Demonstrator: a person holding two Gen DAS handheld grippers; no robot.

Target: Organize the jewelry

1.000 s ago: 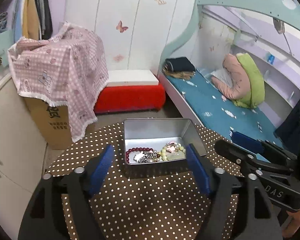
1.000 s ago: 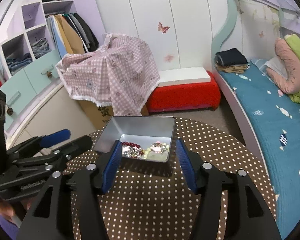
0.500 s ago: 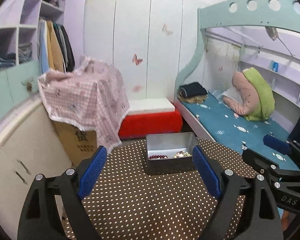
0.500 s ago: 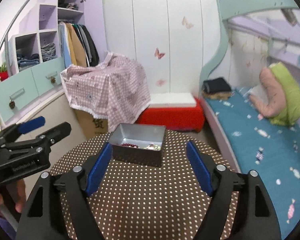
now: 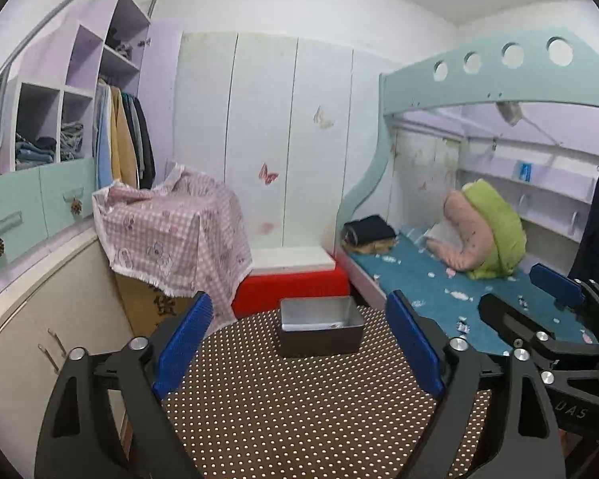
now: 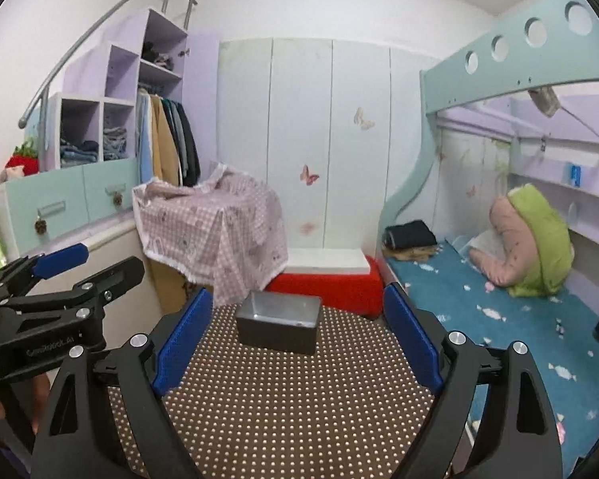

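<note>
Seemingly little remains: both the left gripper (image 5: 299, 347) and right gripper (image 6: 297, 343) hang spread and empty; nudging the tin (image 5: 320, 329) toward the table's (image 5: 299, 419) far edge could spill its beads.

— What sort of place is this?
— A child's bedroom at home: a bunk bed (image 5: 439, 291), an open wardrobe (image 6: 167, 139) of clothes, and butterfly stickers (image 6: 309, 175) on the wall.
</note>
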